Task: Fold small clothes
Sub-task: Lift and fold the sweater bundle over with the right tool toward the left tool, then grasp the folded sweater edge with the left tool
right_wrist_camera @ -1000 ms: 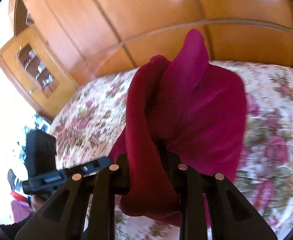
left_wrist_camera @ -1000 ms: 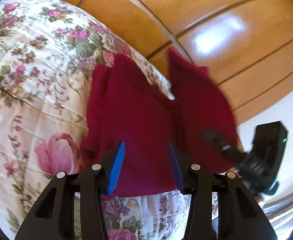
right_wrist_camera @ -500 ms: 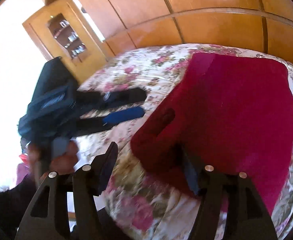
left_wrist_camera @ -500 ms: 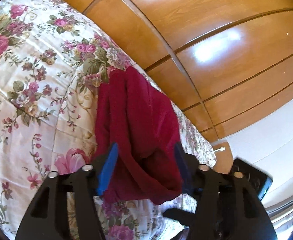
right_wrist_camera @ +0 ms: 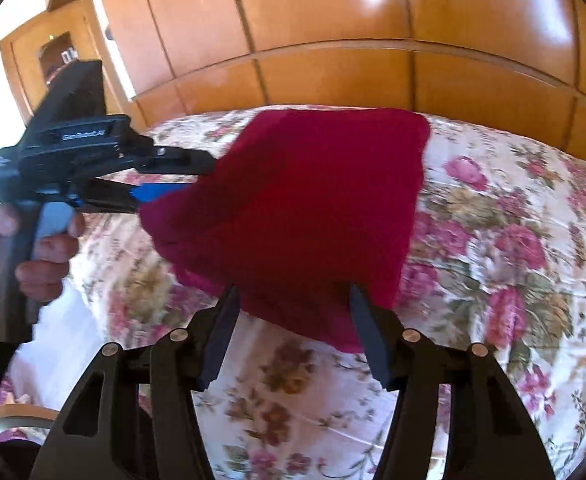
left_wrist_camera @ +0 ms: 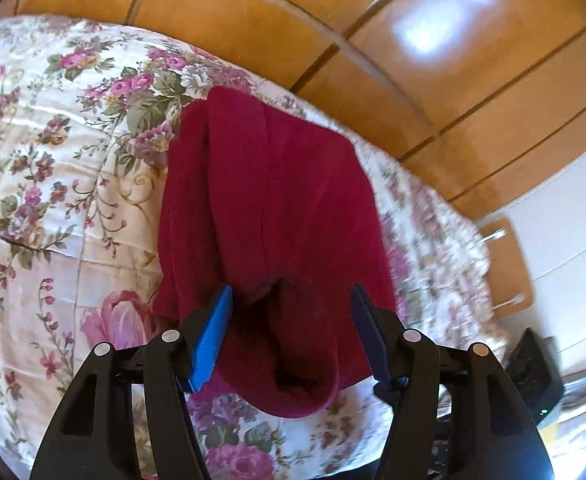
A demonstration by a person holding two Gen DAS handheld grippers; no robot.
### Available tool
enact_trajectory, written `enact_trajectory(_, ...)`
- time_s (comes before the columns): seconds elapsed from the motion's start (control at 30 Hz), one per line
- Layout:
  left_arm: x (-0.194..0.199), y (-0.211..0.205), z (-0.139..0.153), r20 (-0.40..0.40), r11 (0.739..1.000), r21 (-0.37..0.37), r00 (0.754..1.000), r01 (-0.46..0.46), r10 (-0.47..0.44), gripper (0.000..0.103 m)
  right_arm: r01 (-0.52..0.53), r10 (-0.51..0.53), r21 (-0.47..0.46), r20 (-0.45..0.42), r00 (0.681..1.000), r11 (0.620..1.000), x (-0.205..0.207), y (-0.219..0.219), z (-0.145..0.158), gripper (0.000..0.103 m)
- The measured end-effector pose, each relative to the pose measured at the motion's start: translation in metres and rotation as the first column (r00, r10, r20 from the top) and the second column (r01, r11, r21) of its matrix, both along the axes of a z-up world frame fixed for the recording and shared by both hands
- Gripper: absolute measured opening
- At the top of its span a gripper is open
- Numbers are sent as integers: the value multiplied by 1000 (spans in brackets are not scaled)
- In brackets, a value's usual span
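— Lying folded on the floral bedspread (left_wrist_camera: 45, 184), that crimson garment (left_wrist_camera: 269, 208)?
— Yes, near the wooden headboard (right_wrist_camera: 333, 76). Left gripper (left_wrist_camera: 291, 334) and right gripper (right_wrist_camera: 293, 332): jaws just parted, half wide, holding nothing.
— Next?
— Smoothing the loose near hem flat; pressing gently, avoiding dragging layers.

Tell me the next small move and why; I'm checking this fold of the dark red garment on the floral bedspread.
Probably close the left claw on the near edge of the dark red garment. Both claws stand open, the right claw too, and the garment lies loosely doubled and rumpled on the floral bedspread, so another fold looks needed.
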State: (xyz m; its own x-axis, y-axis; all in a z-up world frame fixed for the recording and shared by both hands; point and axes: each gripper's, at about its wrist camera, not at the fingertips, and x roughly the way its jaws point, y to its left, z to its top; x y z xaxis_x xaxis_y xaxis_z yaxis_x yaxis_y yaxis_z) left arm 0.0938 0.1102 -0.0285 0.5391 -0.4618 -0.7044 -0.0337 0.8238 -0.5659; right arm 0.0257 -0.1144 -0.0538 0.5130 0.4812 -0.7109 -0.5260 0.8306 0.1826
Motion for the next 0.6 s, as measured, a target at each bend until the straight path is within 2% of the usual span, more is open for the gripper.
enact_trajectory(0.13, -3, -8, -4, 5, 997, 77, 1000, -8, 8, 57, 22, -18, -83, 50, 999, 996, -3, 3, -9, 59)
enact_trajectory(0.17, -3, -8, -5, 3, 996, 90, 1000, -11, 11, 45, 34, -29, -95, 54, 998, 995, -1, 3, -12, 59)
enact_trajectory(0.23, -3, -7, -7, 3, 994, 105, 1000, -10, 10, 29, 53, -48, -102, 54, 997, 993, 1, 2, -16, 57)
enact_trajectory(0.27, -4, -3, -8, 10, 995, 101, 1000, -16, 15, 20, 61, -55, -108, 56, 997, 992, 2, 2, -18, 54)
enact_trajectory(0.33, -5, 3, -7, 21, 996, 82, 999, -27, 25, 12, 62, -57, -97, 55, 997, 993, 5, 0, -20, 35)
enact_trajectory(0.37, -10, 9, -7, 36, 997, 63, 999, -38, 36, 9, 62, -57, -88, 59, 997, 994, 3, -1, -18, 29)
enact_trajectory(0.43, -19, 17, -6, 53, 998, 36, 997, -55, 53, 6, 58, -53, -72, 68, 996, 996, -1, -2, -12, 19)
enact_trajectory(0.53, -32, 26, -20, 37, 997, 20, 996, -79, 78, 6, 28, -25, -63, 59, 998, 998, -8, -3, -10, 17)
enact_trajectory(0.6, -33, 25, -41, 1, 994, 64, 996, -86, 86, 6, 17, -14, -86, 34, 999, 996, -8, 0, -24, 17)
